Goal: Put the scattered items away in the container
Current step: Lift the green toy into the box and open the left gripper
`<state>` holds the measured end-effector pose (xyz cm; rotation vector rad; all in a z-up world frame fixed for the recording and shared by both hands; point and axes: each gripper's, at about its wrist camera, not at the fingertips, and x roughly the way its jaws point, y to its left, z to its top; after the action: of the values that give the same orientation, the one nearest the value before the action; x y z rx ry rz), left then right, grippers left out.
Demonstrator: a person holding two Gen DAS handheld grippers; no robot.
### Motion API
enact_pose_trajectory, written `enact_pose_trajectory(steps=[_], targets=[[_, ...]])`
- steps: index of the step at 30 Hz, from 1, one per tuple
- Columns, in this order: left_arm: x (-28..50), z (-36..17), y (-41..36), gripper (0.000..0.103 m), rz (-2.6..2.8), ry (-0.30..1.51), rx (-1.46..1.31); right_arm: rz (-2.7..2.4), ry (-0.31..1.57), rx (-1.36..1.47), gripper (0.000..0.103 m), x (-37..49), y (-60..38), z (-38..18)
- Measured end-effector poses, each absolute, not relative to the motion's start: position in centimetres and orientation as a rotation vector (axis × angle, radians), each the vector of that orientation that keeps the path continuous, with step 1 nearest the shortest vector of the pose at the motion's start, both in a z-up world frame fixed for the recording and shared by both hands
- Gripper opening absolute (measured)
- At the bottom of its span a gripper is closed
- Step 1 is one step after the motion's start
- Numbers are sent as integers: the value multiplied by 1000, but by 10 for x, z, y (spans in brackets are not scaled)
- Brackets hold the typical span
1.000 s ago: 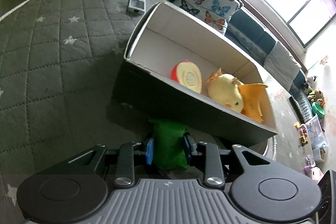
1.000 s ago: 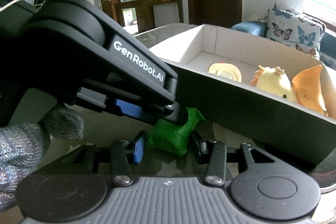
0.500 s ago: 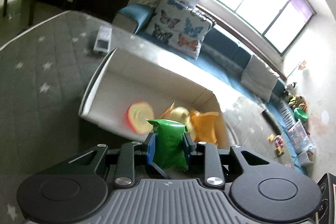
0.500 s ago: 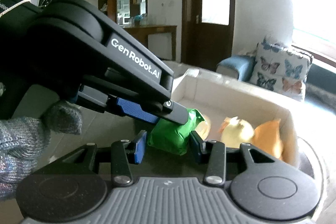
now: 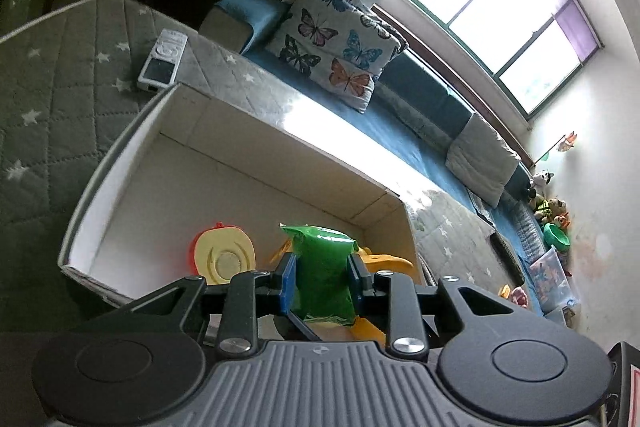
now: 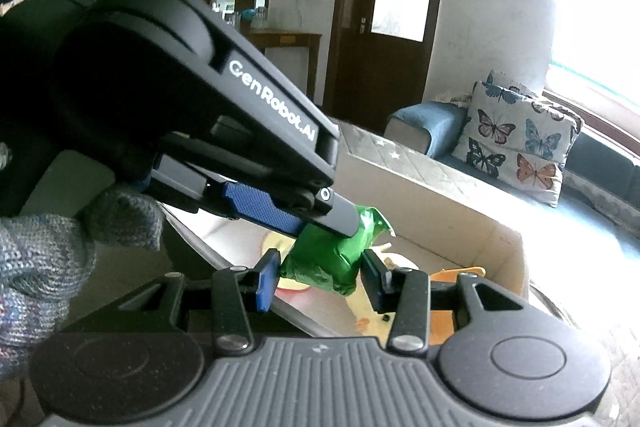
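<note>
Box [image 5: 132, 163] sits on the grey star-quilted mat [image 5: 48, 115], long open top facing up, near rim and left end wall clear to see. Inside: lots of bare white floor at the far/left end; the right end is crowded w/ a red-and-yellow apple toy [image 5: 224, 255], a yellow plush [image 6: 372, 311] and an orange piece [image 5: 384, 261]. A remote [image 5: 162, 61] lies on the mat just beyond the box's far-left corner, apart from it.

Green packet [image 5: 322, 271] is up in the air over the box's near-right part, above the toys. Left gripper [image 5: 322, 269] is clamped on it, pads pressing both sides. Right gripper [image 6: 320, 275] has it between narrow jaws too; left pad touches, right pad looks just off, can't say for sure. Left tool crosses in front of the right cam, gloved hand [image 6: 44, 267] behind.

Vs a sec ago: packet was low on the mat outside the near wall; now it's raised, over the rim, both tools w/ it.
</note>
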<state>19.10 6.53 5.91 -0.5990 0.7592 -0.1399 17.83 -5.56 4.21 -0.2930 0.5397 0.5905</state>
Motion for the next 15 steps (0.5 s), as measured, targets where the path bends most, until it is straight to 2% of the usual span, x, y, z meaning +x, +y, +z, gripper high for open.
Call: enact_pose_trajectory(steps=[15], targets=[[205, 39, 67, 28, -121, 782, -626, 584, 572, -252, 45, 184, -67, 30]])
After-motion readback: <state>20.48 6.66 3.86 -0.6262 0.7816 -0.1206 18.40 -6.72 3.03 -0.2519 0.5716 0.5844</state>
